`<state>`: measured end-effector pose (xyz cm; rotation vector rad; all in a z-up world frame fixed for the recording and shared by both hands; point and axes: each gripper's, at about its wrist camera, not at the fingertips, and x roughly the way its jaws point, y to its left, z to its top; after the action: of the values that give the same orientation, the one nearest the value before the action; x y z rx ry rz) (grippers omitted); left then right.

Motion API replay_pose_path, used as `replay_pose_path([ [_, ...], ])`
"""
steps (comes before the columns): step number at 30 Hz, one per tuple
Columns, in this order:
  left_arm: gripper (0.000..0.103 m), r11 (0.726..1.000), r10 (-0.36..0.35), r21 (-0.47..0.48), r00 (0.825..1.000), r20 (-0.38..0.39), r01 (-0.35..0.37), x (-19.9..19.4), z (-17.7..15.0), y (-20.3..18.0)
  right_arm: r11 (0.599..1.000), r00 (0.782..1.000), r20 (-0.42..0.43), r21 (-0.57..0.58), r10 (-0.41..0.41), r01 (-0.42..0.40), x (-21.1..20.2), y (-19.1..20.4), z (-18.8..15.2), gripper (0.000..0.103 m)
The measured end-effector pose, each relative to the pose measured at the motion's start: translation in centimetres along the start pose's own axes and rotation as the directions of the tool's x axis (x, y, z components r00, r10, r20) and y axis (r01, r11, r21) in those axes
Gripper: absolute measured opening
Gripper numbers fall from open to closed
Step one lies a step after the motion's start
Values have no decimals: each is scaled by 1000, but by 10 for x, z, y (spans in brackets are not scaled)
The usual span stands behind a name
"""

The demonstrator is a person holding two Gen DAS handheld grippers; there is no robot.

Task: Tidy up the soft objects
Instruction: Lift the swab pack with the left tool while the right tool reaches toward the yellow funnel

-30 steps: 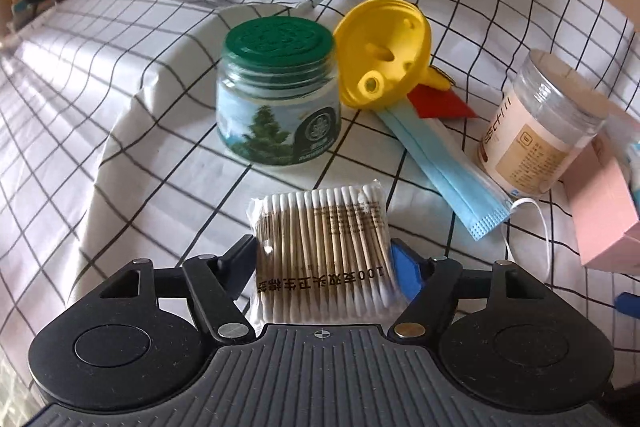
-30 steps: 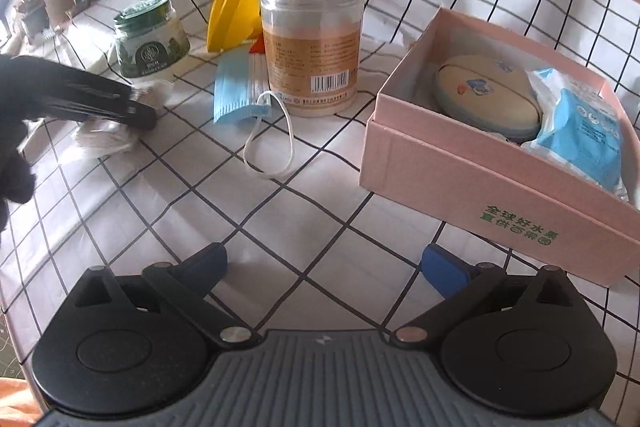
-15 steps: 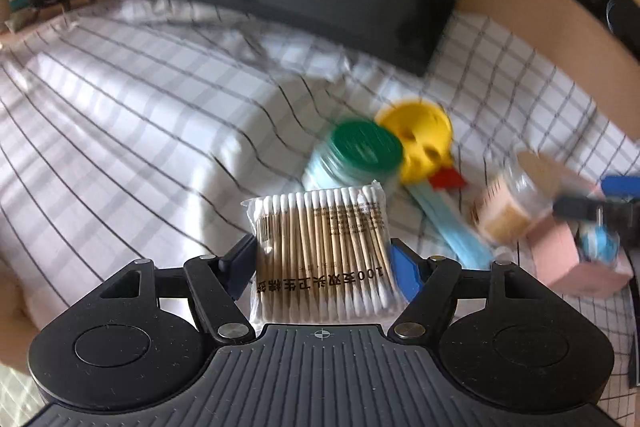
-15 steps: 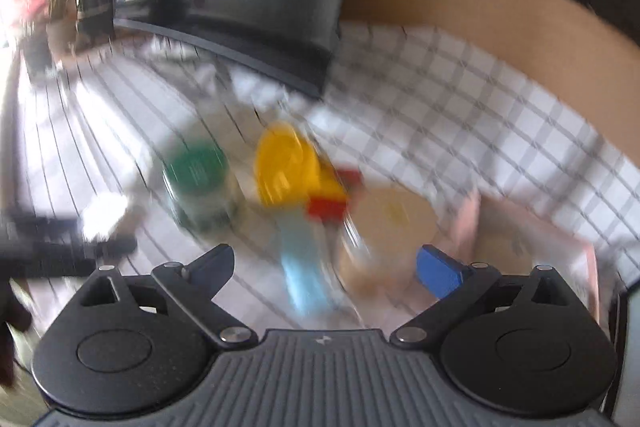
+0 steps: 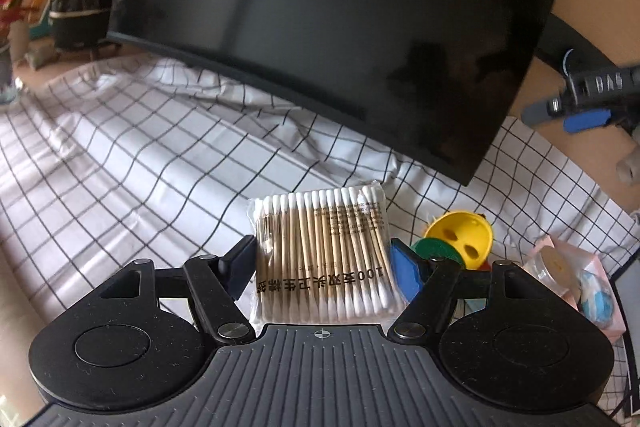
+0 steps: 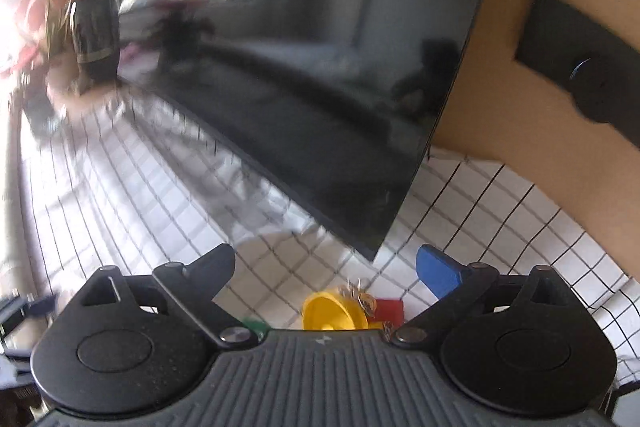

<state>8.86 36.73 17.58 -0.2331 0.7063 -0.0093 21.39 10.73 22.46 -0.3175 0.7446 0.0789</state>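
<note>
one hand-held gripper (image 5: 322, 263) clamps the cotton swab pack (image 5: 322, 253); other (image 6: 334, 267) gapes.

Both wrist views look down across the checked cloth (image 5: 132, 155), sharing the monitor (image 6: 320, 75).

Left gripper (image 5: 324, 259) clamps cotton swab pack (image 5: 322, 253), raised above checkered cloth (image 5: 140, 155).

The near ends of the cotton swab pack (image 5: 322, 253) are hidden behind my left tongs' (image 5: 324, 265) body. Only a sliver of the green jar lid (image 5: 436, 250) shows behind one finger. The pink box (image 5: 576, 279) is partly blocked. In my right wrist view, the left side is motion-blurred, and the yellow funnel (image 6: 332, 311) is half hidden by the tongs' body.
</note>
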Motion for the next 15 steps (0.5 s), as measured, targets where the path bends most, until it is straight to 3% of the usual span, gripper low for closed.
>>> replay_pose_path([
  [2, 75, 1000, -13, -10, 1000, -17, 13, 8, -2, 1, 999, 999, -54, -47, 3, -6, 17, -3, -8, 91],
  [5, 75, 999, -38, -8, 999, -36, 38, 21, -3, -5, 995, 991, -133, -99, 0, -13, 44, -12, -22, 80],
  [10, 75, 999, -32, -31, 998, -53, 31, 48, -10, -16, 998, 979, -201, -61, 22, -35, 86, -33, -24, 79],
  [15, 75, 994, -33, -110, 987, -159, 16, 79, -24, -19, 997, 967, -243, -16, 73, -79, 111, -48, -30, 76],
])
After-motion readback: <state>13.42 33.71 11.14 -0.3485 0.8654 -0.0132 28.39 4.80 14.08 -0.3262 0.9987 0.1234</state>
